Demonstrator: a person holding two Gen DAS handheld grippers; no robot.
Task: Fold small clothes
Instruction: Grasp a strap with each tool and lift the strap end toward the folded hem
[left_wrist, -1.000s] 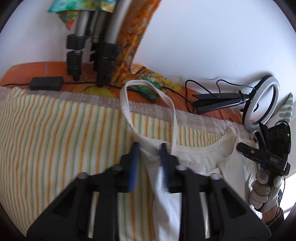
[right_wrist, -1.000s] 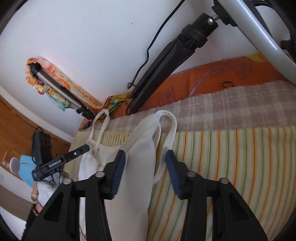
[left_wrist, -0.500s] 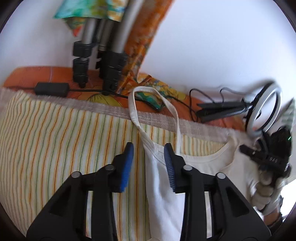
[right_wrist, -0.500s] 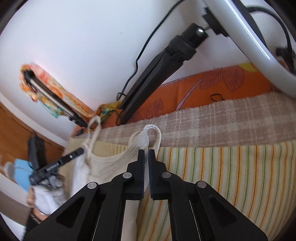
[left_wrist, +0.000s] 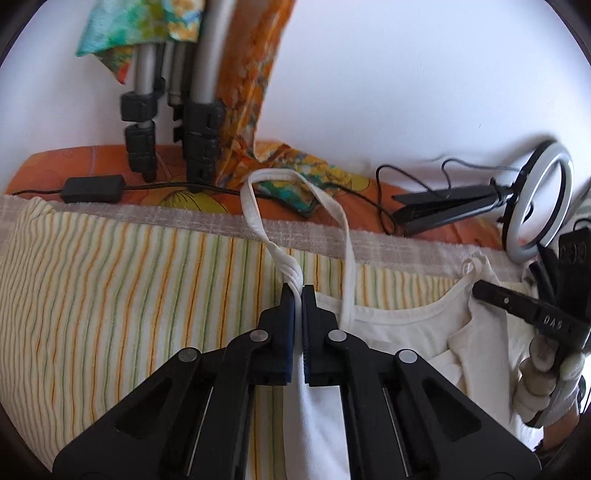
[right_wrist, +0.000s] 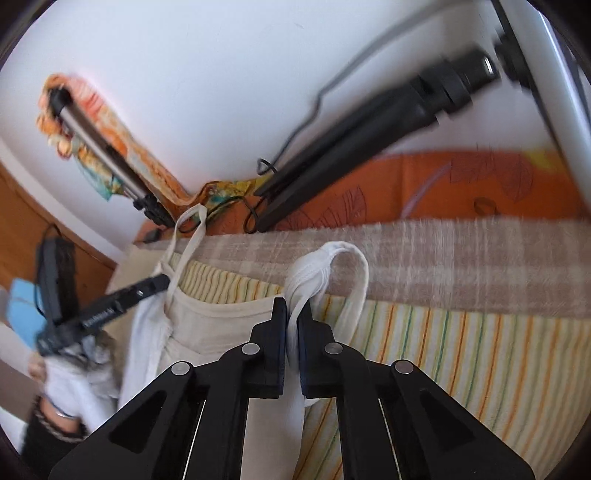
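A small white tank top (left_wrist: 399, 332) lies on a striped towel (left_wrist: 110, 302), its shoulder straps toward the wall. My left gripper (left_wrist: 297, 291) is shut on the base of one strap (left_wrist: 291, 273), whose loop reaches past the towel's edge. My right gripper (right_wrist: 291, 306) is shut on the bunched other strap (right_wrist: 314, 273). The top's body also shows in the right wrist view (right_wrist: 207, 332). Each gripper appears in the other's view: the right one (left_wrist: 517, 306) and the left one (right_wrist: 122, 299).
A tripod (left_wrist: 166, 110) draped with a patterned cloth stands at the back against the white wall. A ring light (left_wrist: 535, 210) on a black folded stand (left_wrist: 443, 210) lies on the orange sheet (left_wrist: 92, 166). A cable with a black box (left_wrist: 92, 188) runs along the back.
Both grippers went from open to shut. The right one closed on its strap half a second ago; the left one has closed on its strap just now.
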